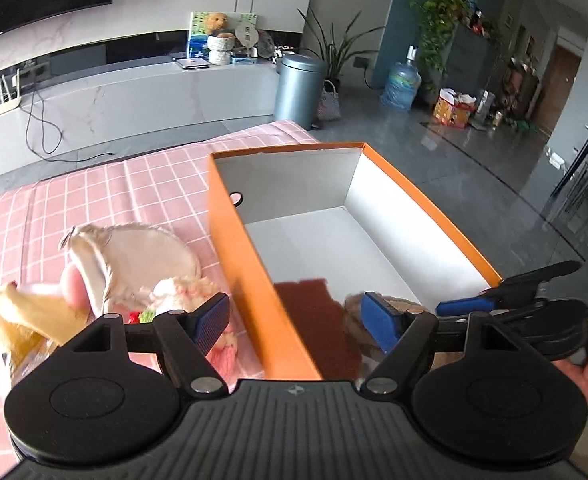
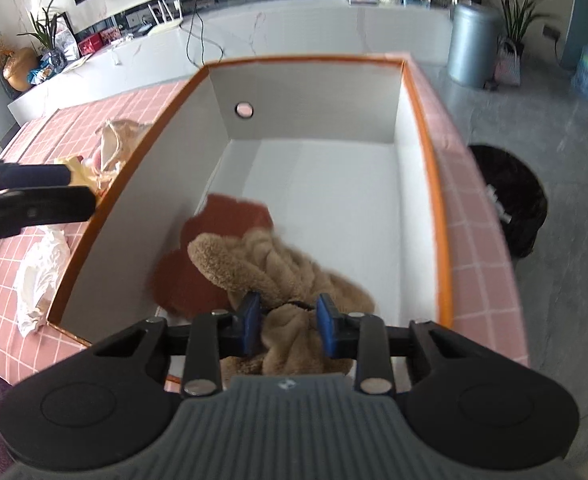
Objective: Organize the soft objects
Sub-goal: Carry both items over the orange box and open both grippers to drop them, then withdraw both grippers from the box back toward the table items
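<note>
Tan plush (image 2: 282,276) between right claw (image 2: 290,318) pads, tilted into orange box (image 2: 433,184)

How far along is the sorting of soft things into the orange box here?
Done: a rust-red cloth lies in the orange box. In hand: the right gripper straddles a tan fleece piece inside the box. Left: the soft items on the pink cloth, beside the open left gripper.

A grey bin (image 1: 298,90) stands on the floor near a water jug (image 1: 401,85) and a plant (image 1: 335,50).
</note>
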### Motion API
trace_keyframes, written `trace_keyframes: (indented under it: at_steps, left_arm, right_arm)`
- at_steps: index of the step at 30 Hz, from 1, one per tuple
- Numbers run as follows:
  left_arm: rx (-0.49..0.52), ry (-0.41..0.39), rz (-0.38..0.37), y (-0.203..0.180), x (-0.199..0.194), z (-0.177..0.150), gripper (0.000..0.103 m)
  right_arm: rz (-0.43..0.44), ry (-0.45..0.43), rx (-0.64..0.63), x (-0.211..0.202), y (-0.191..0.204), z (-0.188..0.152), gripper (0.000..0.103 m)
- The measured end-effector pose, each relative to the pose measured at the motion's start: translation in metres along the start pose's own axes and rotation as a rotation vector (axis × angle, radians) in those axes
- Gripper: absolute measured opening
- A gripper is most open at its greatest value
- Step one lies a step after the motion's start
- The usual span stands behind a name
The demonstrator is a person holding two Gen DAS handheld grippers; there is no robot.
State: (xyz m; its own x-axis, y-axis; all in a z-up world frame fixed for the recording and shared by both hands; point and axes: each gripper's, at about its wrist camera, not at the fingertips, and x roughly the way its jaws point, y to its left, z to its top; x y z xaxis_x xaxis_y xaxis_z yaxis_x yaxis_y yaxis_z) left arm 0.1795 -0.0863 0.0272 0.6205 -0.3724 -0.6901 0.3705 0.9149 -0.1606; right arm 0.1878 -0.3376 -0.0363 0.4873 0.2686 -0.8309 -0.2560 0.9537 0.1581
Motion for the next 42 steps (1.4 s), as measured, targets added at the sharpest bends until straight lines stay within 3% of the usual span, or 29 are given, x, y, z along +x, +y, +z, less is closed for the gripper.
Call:
trace_keyframes:
  at_steps: [1,2,6,13,17,20,24,29,32,37,42]
  left_arm:
    - [-0.005,-0.002,0.000,0.002,-0.001,-0.001,0.088]
    - [-0.011,-0.003,0.001,0.005,-0.002,-0.003,0.088]
    - [-0.042,-0.005,0.018,0.011,-0.005,-0.012,0.087]
    - [-0.086,-0.003,0.019,0.017,-0.007,-0.026,0.087]
    - [-0.077,-0.022,0.024,0.016,-0.012,-0.032,0.087]
    - [-0.071,-0.054,0.034,0.013,-0.019,-0.036,0.082]
    - [-0.081,-0.087,0.024,0.011,-0.027,-0.044,0.081]
    - [-0.101,-0.184,0.055,0.018,-0.049,-0.058,0.080]
    - [-0.138,-0.230,0.077,0.026,-0.064,-0.067,0.080]
    - [-0.258,-0.237,0.084,0.051,-0.085,-0.081,0.078]
    - [-0.308,-0.275,0.138,0.072,-0.103,-0.107,0.059]
  right_arm:
    - [0.011,0.015,0.016,0.005,0.000,0.000,0.012]
    - [0.021,0.035,0.045,0.011,0.000,-0.001,0.008]
    - [0.050,0.054,0.140,0.021,0.004,0.002,0.008]
    - [0.018,0.066,0.109,0.023,0.018,0.005,0.008]
    - [-0.004,0.003,0.069,0.003,0.024,-0.003,0.016]
    - [-0.026,-0.087,0.027,-0.017,0.034,-0.009,0.035]
    - [-0.036,-0.217,-0.004,-0.043,0.053,-0.021,0.042]
    - [-0.020,-0.366,-0.050,-0.065,0.088,-0.039,0.066]
    - [0.000,-0.425,-0.054,-0.070,0.105,-0.047,0.067]
    - [0.007,-0.507,-0.090,-0.072,0.136,-0.060,0.067]
    - [0.025,-0.545,-0.178,-0.068,0.173,-0.078,0.068]
